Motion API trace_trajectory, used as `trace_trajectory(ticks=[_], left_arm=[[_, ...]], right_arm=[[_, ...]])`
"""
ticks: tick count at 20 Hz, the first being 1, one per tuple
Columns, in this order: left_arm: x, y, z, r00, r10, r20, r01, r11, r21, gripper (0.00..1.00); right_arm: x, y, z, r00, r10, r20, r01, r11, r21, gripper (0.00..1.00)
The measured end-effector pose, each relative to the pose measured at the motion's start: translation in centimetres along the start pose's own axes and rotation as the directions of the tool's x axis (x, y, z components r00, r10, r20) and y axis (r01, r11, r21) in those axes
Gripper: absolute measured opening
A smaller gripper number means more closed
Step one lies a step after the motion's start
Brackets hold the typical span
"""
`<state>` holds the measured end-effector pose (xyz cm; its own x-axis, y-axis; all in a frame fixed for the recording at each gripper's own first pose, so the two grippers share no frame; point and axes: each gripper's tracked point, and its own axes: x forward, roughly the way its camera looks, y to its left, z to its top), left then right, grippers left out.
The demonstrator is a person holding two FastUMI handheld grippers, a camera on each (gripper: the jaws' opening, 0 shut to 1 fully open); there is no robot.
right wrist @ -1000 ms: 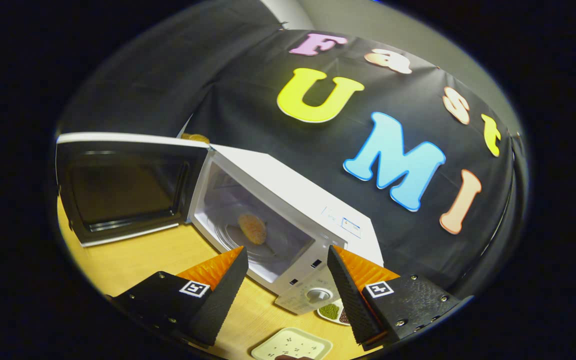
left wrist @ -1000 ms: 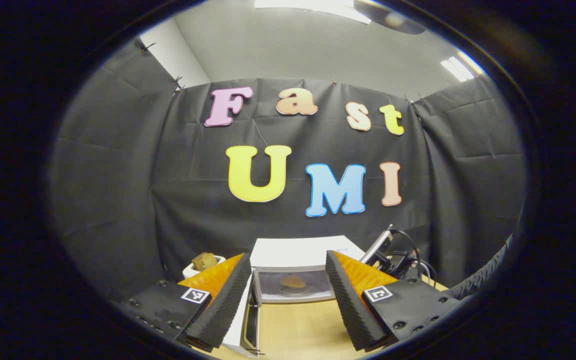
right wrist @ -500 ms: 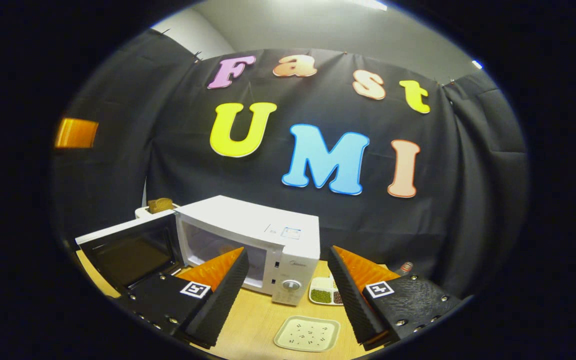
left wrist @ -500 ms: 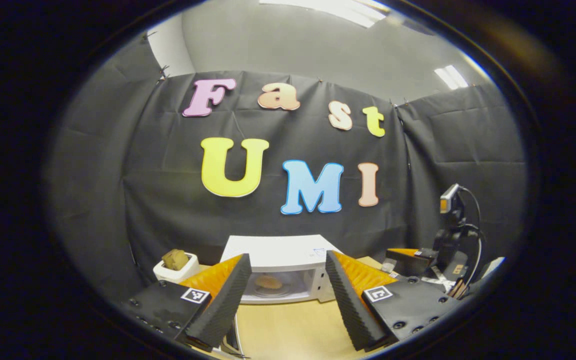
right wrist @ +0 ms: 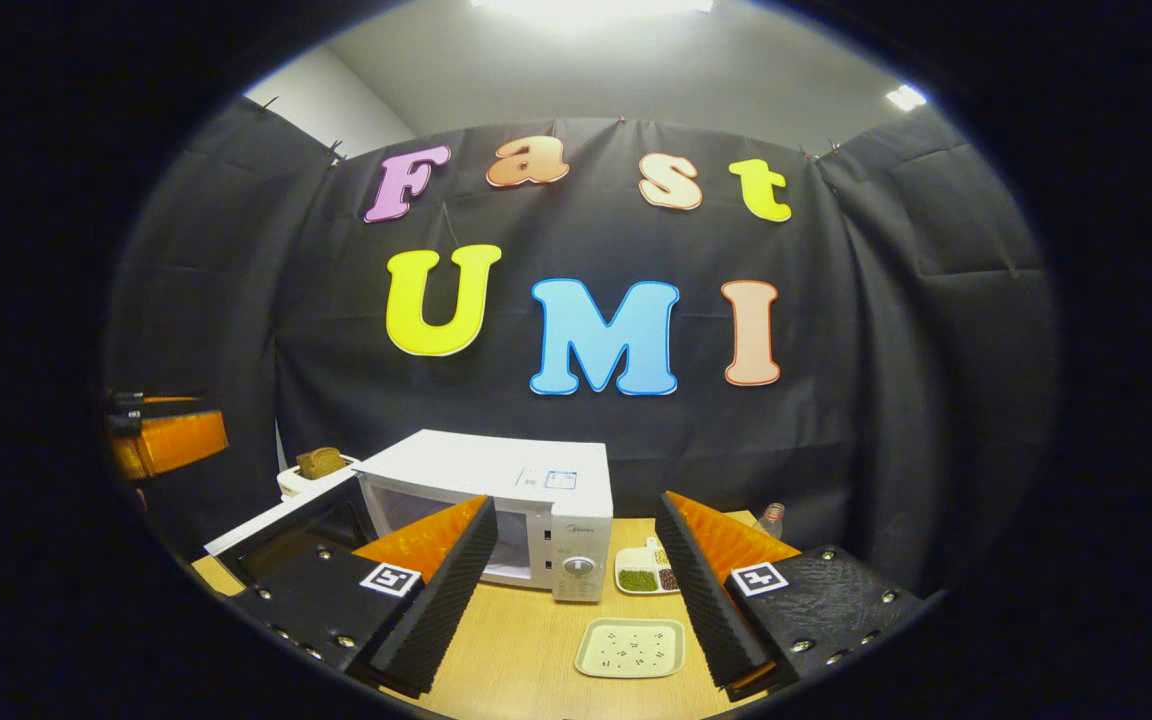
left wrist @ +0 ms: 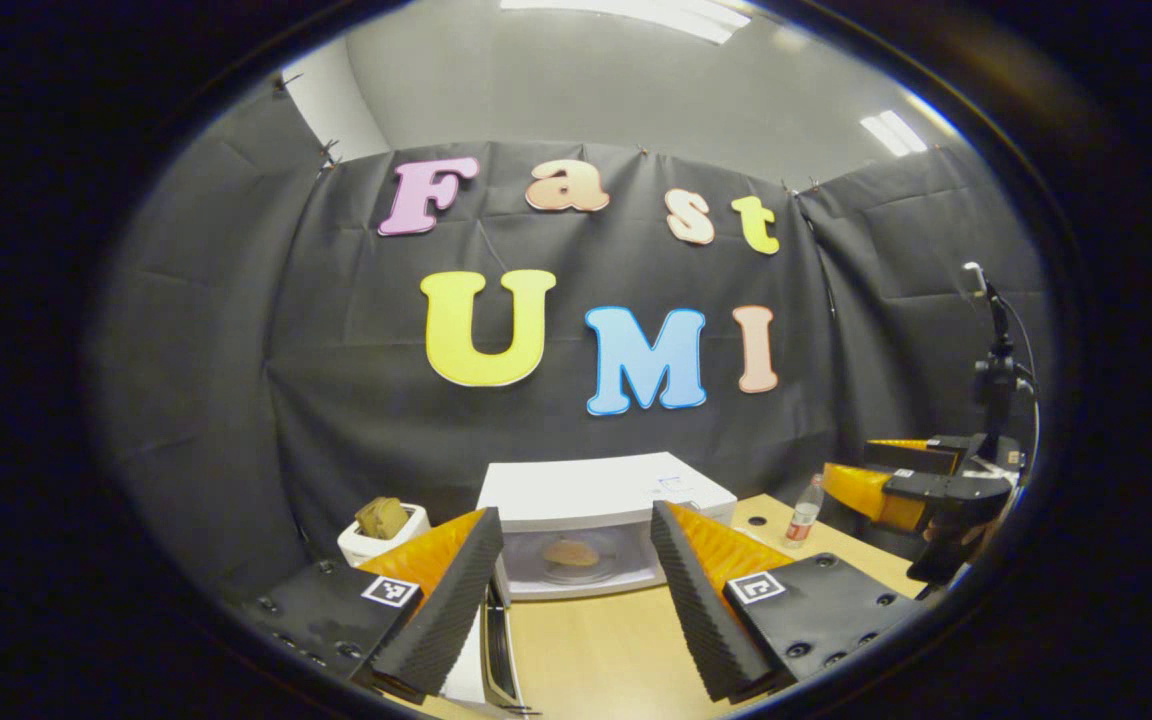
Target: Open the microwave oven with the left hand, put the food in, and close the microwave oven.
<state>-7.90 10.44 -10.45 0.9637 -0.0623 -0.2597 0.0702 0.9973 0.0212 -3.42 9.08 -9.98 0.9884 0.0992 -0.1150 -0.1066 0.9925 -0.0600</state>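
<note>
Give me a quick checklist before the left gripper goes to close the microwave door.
1. Food inside the microwave: ok.
2. Microwave door swung open, ready to push: ok.
3. Left gripper open and holding nothing: ok.
4. Right gripper open, back from the cavity: ok.
5. Left gripper touching the door: not ok, it is off the door.
6. Food clear of the door's closing path: ok.

Glossy white microwave (right wrist: pixel 496 470) on a smooth, matt wood-look table (right wrist: pixel 526 650).
</note>
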Motion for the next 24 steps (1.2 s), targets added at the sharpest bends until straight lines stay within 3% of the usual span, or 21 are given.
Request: trace_trajectory(ticks=[11, 13, 14, 16, 17, 21, 24], left_arm=[[-3.8, 8.3, -6.3, 0.988, 0.131, -0.083, -0.130, 0.991, 0.011, 0.95], [-4.3, 9.7, -8.3, 0.982, 0.141, -0.124, -0.140, 0.990, 0.014, 0.82], [-4.8, 10.6, -9.3, 0.978, 0.156, -0.141, -0.154, 0.988, 0.026, 0.63], [-6.7, 14.2, -11.2, 0.948, 0.267, -0.171, -0.258, 0.963, 0.077, 0.26], [-6.7, 14.4, -12.6, 0.948, 0.243, -0.206, -0.237, 0.970, 0.051, 0.07], [-7.7, 15.0, -17.4, 0.933, 0.214, -0.289, -0.223, 0.975, 0.003, 0.07], [-8.1, 14.3, -19.0, 0.926, 0.187, -0.327, -0.190, 0.982, 0.023, 0.07]], right_arm=[[-0.1, 1.5, 0.6, 0.999, 0.033, -0.008, -0.033, 0.998, -0.044, 0.97], [0.2, 2.3, 0.8, 0.999, 0.050, -0.009, -0.051, 0.998, -0.047, 0.97], [0.3, 2.7, 0.7, 0.998, 0.058, -0.011, -0.059, 0.997, -0.050, 0.97], [0.7, 3.6, 0.4, 0.997, 0.075, -0.022, -0.076, 0.996, -0.053, 0.97], [0.8, 3.9, 0.3, 0.996, 0.084, -0.028, -0.085, 0.995, -0.049, 0.97], [1.1, 4.3, -0.3, 0.994, 0.096, -0.045, -0.098, 0.994, -0.043, 0.97], [1.3, 4.2, -0.3, 0.995, 0.091, -0.046, -0.093, 0.995, -0.040, 0.97]])
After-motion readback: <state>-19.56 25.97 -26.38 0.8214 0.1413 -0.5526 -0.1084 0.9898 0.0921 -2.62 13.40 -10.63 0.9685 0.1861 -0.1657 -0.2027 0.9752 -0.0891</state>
